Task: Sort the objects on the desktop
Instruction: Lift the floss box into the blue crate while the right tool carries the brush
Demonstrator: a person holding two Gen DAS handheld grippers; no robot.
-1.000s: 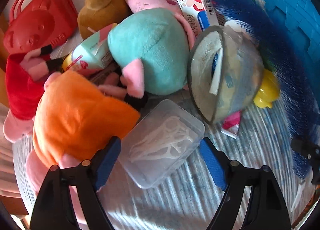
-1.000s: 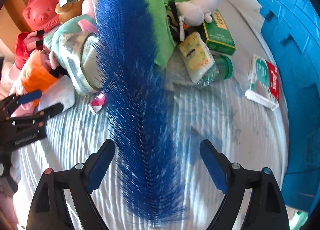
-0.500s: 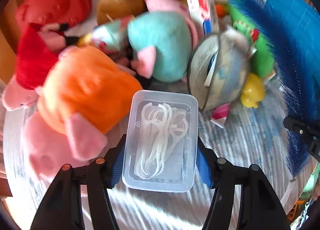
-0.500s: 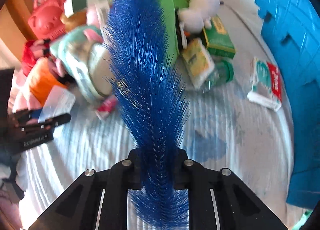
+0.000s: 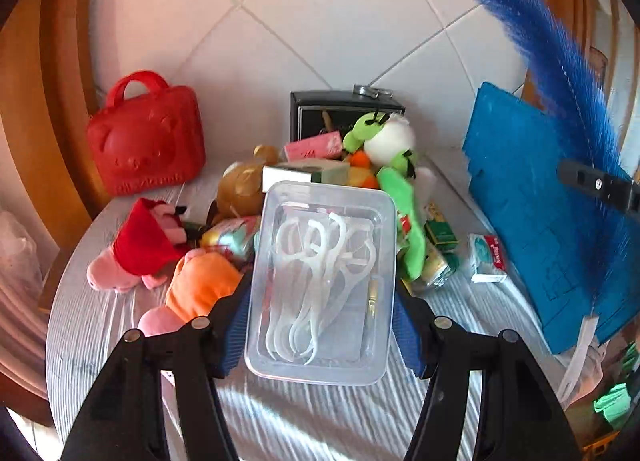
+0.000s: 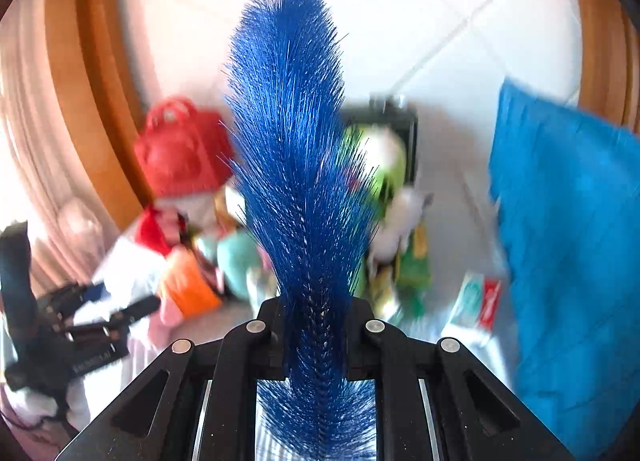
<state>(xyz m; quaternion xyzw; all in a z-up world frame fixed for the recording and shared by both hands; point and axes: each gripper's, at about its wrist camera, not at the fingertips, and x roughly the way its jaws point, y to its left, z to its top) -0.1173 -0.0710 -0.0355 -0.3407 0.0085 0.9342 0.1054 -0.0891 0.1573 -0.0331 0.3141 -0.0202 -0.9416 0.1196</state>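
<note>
Jaws of the left gripper [image 5: 320, 325] are clamped on a clear floss-pick box [image 5: 322, 281], lower centre; the right gripper [image 6: 314, 335] is closed on a blue brush [image 6: 292, 149], centre frame.

Daylight was bright; the left-wrist view was sharp, the right-wrist background motion-blurred, and fisheye distortion curved both edges.

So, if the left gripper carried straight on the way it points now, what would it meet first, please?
Probably the heap of toys and boxes, likely the white carton just beyond the floss-pick box that the left gripper holds; depth is unclear.
</note>
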